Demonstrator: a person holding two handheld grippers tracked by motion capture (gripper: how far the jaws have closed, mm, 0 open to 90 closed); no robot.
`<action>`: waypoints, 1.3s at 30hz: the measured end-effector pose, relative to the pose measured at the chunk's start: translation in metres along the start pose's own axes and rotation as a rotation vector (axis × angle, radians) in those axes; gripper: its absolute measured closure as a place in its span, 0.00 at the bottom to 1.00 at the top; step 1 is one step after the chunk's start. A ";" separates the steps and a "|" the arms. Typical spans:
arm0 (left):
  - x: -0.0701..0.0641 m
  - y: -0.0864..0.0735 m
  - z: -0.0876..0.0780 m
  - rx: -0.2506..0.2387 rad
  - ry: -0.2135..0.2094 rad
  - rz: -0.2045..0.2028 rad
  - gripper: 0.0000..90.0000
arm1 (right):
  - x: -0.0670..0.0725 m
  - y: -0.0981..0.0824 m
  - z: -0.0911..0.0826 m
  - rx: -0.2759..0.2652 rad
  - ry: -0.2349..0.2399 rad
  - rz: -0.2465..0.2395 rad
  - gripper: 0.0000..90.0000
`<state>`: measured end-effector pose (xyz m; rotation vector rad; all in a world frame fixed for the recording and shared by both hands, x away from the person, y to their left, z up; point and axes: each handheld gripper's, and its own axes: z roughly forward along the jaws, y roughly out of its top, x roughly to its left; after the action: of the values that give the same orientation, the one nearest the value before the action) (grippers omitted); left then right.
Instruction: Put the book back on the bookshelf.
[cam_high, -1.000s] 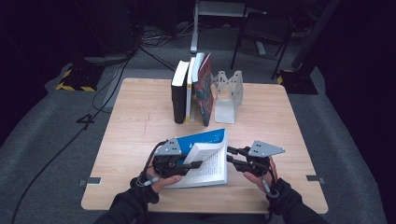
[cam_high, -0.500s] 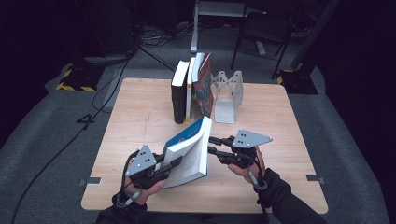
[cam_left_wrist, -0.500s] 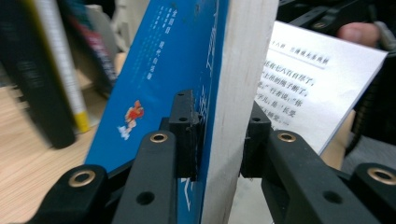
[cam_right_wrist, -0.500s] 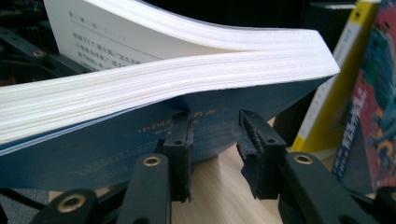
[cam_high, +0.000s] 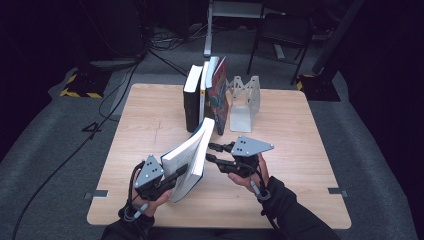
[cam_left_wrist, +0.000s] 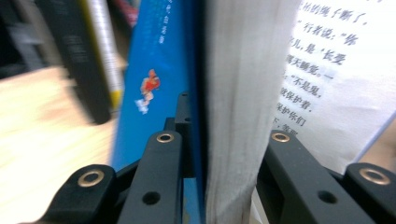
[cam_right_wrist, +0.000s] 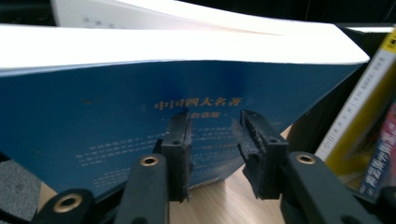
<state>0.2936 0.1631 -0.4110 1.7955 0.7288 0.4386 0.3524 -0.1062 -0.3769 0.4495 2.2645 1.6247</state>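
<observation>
A thick paperback with a blue cover (cam_high: 187, 155) stands tilted on its edge near the table's front, top leaning toward the standing books. My left gripper (cam_high: 182, 172) is shut on its lower part and its jaws have just been closing. In the left gripper view one jaw of my left gripper (cam_left_wrist: 229, 126) lies on the blue cover (cam_left_wrist: 154, 70) and the other on the page block, with a printed page fanning out beyond. My right gripper (cam_high: 210, 152) is level on the book's right. Its jaws (cam_right_wrist: 215, 126) stand apart with nothing between them, tips close to the cover (cam_right_wrist: 116, 102).
A row of upright books (cam_high: 205, 95) stands at mid-table against a white metal bookend (cam_high: 245, 102). The wooden table (cam_high: 310, 150) has bare room on its left and right sides. Cables and a chair lie on the dark floor beyond.
The book has gone from lying open on the table to standing tilted on its edge. My left gripper slid toward the near left, and my right gripper rose and came in to the cover.
</observation>
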 end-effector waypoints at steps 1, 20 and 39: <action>-0.001 0.003 0.008 0.001 -0.029 0.003 0.85 | -0.004 -0.003 -0.003 -0.002 0.000 0.014 0.71; -0.015 0.032 0.091 -0.058 -0.174 0.012 0.84 | -0.052 -0.023 -0.077 -0.028 -0.129 0.069 0.69; -0.033 0.003 0.053 0.068 -0.056 0.079 0.66 | -0.018 -0.029 -0.044 0.093 -0.095 -0.041 0.54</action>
<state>0.3030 0.1025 -0.4239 1.8985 0.6418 0.4181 0.3475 -0.1604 -0.3894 0.4886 2.2705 1.4517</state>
